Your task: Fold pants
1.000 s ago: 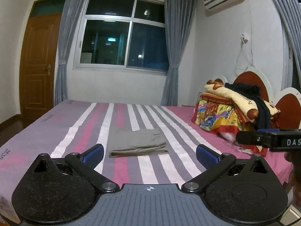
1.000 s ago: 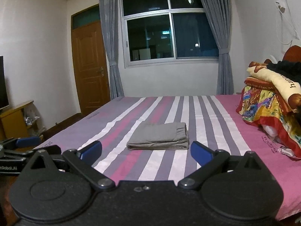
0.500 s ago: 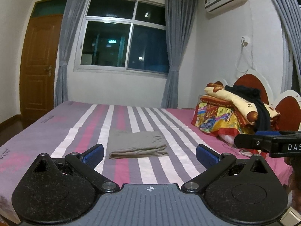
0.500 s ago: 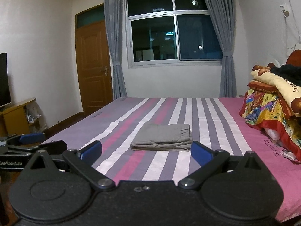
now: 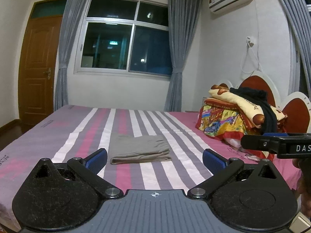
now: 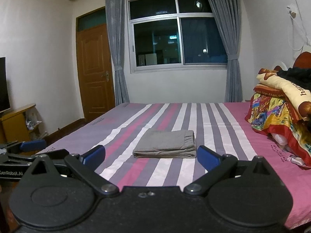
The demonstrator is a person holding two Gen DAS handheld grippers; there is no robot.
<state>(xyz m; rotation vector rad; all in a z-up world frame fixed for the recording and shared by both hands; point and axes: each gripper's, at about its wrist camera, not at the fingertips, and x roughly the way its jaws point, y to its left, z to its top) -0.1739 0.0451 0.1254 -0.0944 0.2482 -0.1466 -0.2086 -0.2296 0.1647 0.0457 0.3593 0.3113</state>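
Grey pants (image 5: 138, 148) lie folded into a compact rectangle in the middle of the striped bed (image 5: 58, 134); the right wrist view shows the same pants (image 6: 167, 144) on the bed (image 6: 223, 128). My left gripper (image 5: 155, 158) is open and empty, held back from the bed's near edge, short of the pants. My right gripper (image 6: 151, 156) is likewise open and empty, also well back from them. Each gripper shows at the edge of the other's view.
A pile of colourful bedding with a dark garment (image 5: 239, 114) sits at the bed's right by the red headboard (image 5: 258, 85). A wooden door (image 6: 95, 73), a curtained window (image 5: 126, 40) and a low wooden cabinet (image 6: 15, 124) line the walls.
Both views have tilted up and drawn back a little, so the pants sit slightly lower and farther. Both grippers stay open; the pants have not moved.
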